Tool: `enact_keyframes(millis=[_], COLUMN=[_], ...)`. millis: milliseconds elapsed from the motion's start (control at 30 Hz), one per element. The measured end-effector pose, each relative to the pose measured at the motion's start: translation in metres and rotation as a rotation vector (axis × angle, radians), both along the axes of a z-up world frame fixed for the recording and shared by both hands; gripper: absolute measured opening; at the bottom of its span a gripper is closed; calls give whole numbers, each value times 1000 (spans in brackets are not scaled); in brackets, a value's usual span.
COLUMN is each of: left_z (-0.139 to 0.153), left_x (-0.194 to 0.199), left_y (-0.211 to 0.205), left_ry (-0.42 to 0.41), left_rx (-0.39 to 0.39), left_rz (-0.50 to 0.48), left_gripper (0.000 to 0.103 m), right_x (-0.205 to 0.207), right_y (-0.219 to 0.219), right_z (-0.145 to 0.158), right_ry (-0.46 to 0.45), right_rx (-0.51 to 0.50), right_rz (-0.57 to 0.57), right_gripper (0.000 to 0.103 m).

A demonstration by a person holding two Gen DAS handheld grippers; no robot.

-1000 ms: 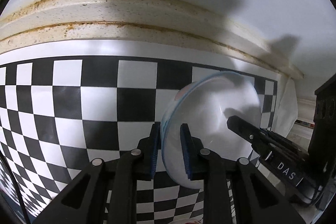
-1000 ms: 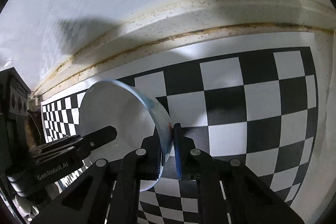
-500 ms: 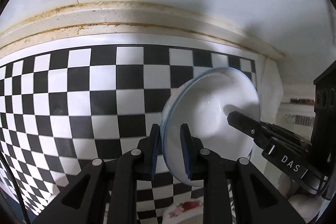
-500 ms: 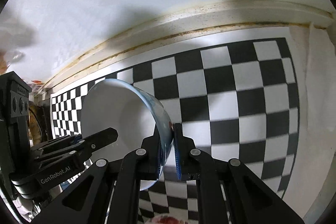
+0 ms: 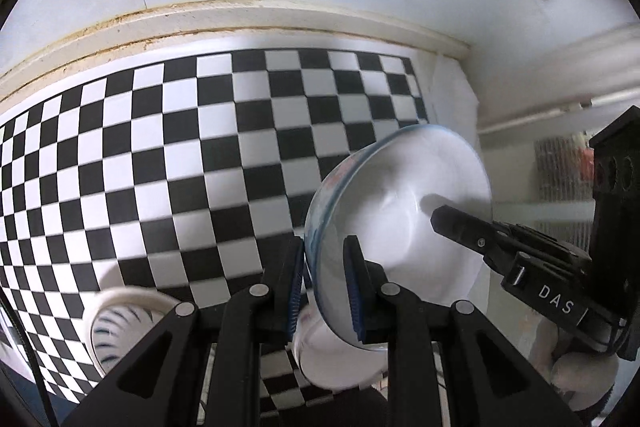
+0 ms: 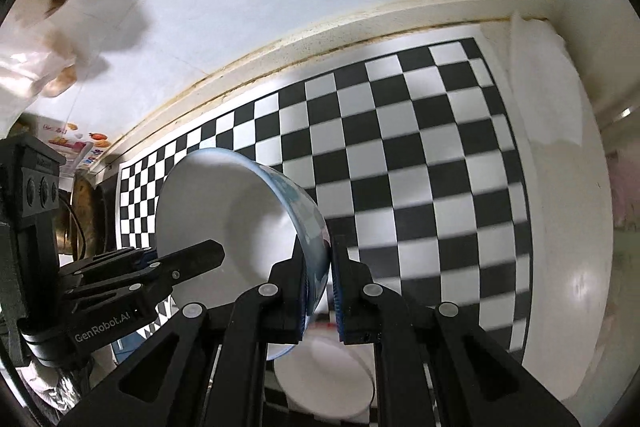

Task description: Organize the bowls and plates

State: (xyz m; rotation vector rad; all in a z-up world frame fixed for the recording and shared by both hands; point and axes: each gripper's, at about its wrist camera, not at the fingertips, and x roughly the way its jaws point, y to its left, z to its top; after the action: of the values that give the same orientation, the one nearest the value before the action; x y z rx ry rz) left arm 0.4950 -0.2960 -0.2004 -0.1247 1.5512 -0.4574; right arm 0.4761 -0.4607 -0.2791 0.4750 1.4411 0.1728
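A white bowl with a blue rim [image 5: 400, 211] is held in the air over the checkered mat [image 5: 160, 155], tilted on its side. My left gripper [image 5: 326, 275] is shut on its near rim, and my right gripper [image 6: 320, 275] is shut on the opposite rim of the same bowl [image 6: 224, 215]. Each gripper shows in the other's view: the right one [image 5: 520, 259] and the left one [image 6: 120, 279]. Below the bowl stands a white bowl [image 6: 332, 375], also in the left wrist view [image 5: 332, 359]. A blue-striped bowl [image 5: 120, 327] stands at the lower left.
The checkered mat lies on a white counter against a stained white wall ledge [image 5: 240, 19]. A white folded cloth [image 6: 540, 87] lies at the mat's right end. A brass pot [image 6: 84, 215] and packets stand at the far left.
Both grippers have lifted the bowl higher and pulled back from the wall. More of the mat shows, and the two bowls below have come into view.
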Motion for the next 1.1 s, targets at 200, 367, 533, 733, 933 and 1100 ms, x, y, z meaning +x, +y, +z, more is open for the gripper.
enact_keyframes(millis=[200,367,533,733,933,1100], left_z=[18,19,1,-26,-49,-58], left_x=[-38,-67,-88,-101,-111,-117], left_y=[0,2,4,0,-6,-11], left_ry=[-31,-33,11,58,99,106], left_rx=[-8,5,18,49,78,100], left_rz=[-44,-84,-99,-120,-136,-151], left_gripper=[18,18,18,18,18,18], right_x=[-49,-84,-107,-127,-136,-140], right_y=[-5,0,4,6,5,4], right_z=[20,20,4,-25,-47,-60], right_ry=[-18,-7,33,97,139,168], right_rx=[12,30,45,51,38,27], right_rz=[-24,-36,-43,-55,-57,-48], right_gripper=[12,12,12,12,12,12])
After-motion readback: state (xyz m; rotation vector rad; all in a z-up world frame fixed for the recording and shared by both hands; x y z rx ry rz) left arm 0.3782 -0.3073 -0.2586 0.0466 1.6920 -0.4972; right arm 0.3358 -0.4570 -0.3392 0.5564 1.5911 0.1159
